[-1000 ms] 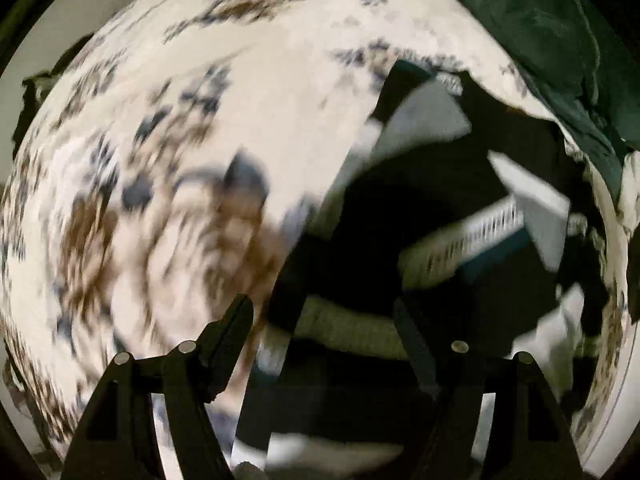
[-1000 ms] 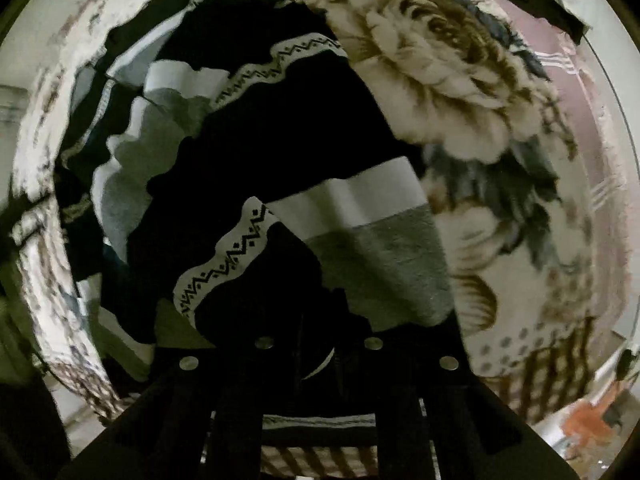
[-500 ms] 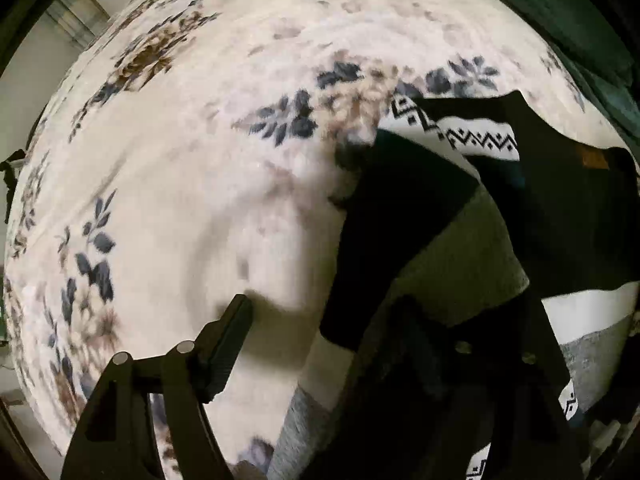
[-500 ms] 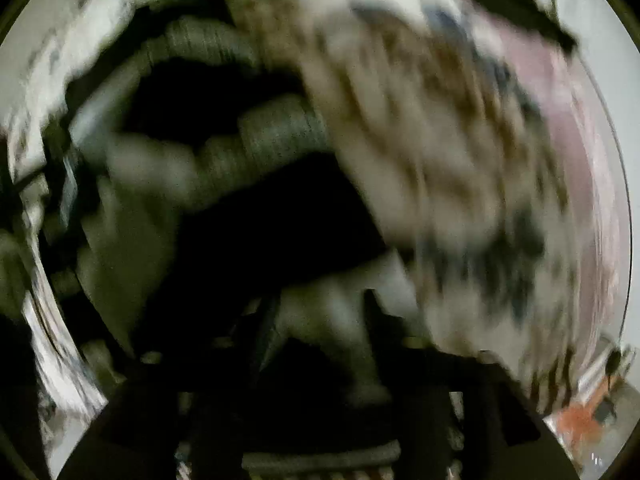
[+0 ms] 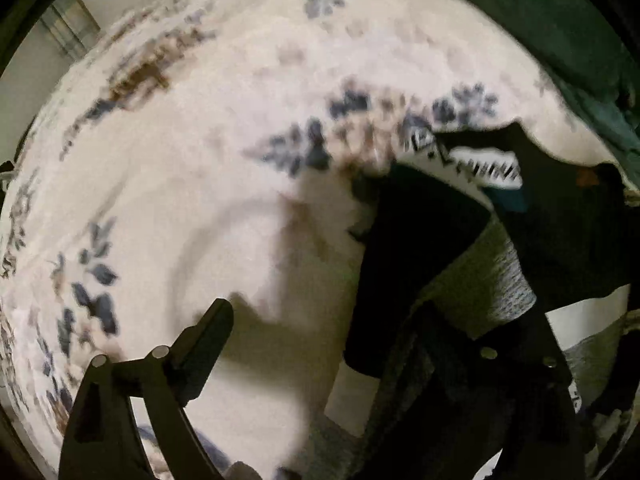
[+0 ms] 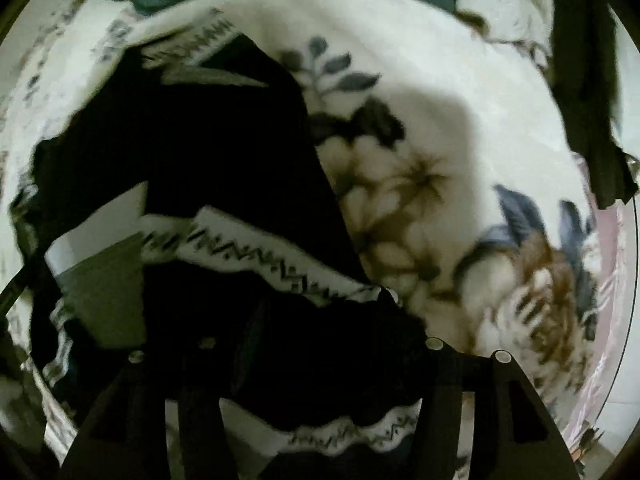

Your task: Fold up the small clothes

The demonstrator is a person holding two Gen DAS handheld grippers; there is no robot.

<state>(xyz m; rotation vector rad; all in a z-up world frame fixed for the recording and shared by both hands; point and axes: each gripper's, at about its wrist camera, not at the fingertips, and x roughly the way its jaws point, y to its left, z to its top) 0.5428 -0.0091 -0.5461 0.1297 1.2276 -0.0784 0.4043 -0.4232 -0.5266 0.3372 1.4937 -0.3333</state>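
Cream plush blanket (image 5: 224,184) covers nearly the whole surface; soft pile, shallow creases. Print: blue-grey leaf sprigs (image 5: 296,148) and brown blooms (image 6: 404,200), with a bigger brown-and-blue flower (image 6: 544,276) toward the lower right in the right wrist view. Dark green cloth (image 5: 560,28) bunched along the blanket's far edge, top right in the left wrist view, top left in the right. Dark strip of fabric (image 6: 588,92) lies over the blanket's right side. Pale wall (image 5: 48,44) beyond, upper left.

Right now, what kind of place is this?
Probably a bedroom: the black, grey and white patterned knit garment lies on a plush cream floral blanket, like a bed cover, with dark green fabric heaped beyond.
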